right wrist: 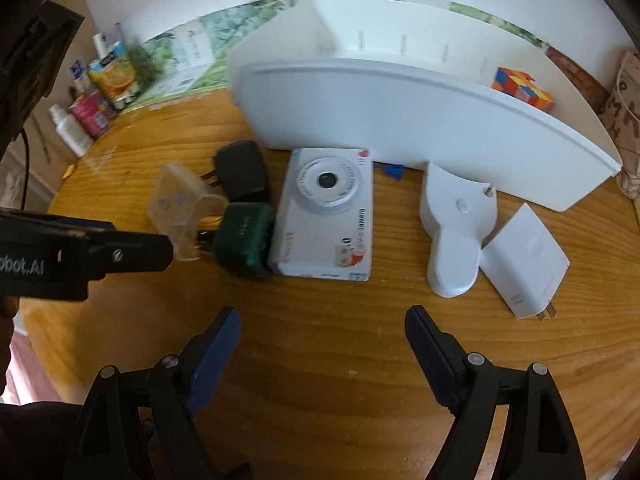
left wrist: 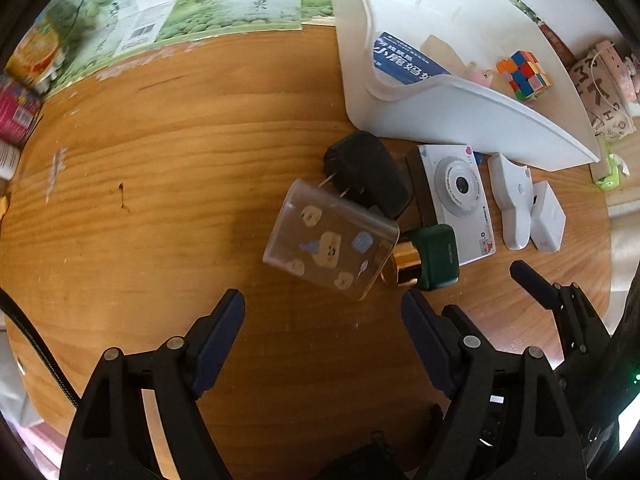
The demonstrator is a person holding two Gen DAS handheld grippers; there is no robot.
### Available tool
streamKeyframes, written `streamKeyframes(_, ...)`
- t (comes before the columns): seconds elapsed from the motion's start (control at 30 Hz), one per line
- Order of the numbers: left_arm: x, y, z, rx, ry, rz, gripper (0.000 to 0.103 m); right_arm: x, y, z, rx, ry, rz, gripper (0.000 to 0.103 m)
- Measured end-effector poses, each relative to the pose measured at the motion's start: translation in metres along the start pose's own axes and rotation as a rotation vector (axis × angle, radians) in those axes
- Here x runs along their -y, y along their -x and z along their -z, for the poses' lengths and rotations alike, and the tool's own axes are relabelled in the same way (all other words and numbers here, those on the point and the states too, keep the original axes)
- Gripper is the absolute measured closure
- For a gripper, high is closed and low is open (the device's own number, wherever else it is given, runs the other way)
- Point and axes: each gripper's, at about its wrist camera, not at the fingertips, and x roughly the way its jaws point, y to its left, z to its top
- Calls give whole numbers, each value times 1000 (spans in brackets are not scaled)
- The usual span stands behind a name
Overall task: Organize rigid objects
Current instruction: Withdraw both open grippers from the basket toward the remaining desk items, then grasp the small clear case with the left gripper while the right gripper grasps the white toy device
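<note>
On the wooden table lie a clear plastic box with stickers (left wrist: 330, 240) (right wrist: 180, 208), a black plug adapter (left wrist: 368, 172) (right wrist: 240, 170), a dark green bottle with a gold neck (left wrist: 432, 256) (right wrist: 242, 236), a white camera (left wrist: 460, 196) (right wrist: 326, 212), a flat white tool (left wrist: 512, 204) (right wrist: 456, 232) and a white charger (left wrist: 548, 216) (right wrist: 524, 260). My left gripper (left wrist: 322, 320) hangs open just short of the clear box. My right gripper (right wrist: 322, 332) is open above bare wood in front of the camera. Neither holds anything.
A white storage bin (left wrist: 440, 116) (right wrist: 400, 120) stands behind the objects, holding a colourful cube (left wrist: 524, 74) (right wrist: 522, 88) and a blue-and-white box (left wrist: 404, 60). Bottles and cartons (right wrist: 96, 96) crowd the far left edge. A green printed box (left wrist: 192, 4) stands at the back.
</note>
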Motion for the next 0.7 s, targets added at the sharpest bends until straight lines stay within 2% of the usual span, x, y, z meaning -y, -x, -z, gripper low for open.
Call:
streamKeyframes(0.47, 4, -2, -15, 9, -20, -12, 21, 14, -7, -9, 75, -16, 3, 18)
streamKeyframes(0.63, 6, 1, -22, 40, -27, -11, 31, 10, -9, -13, 94, 3, -9, 19)
streamKeyframes(0.67, 6, 2, -23, 41, -23, -17, 36, 9, -9, -13, 95, 10, -14, 20)
streamKeyframes(0.7, 5, 2, -22, 39, -20, -23, 36, 7, -9, -14, 95, 13, -22, 23)
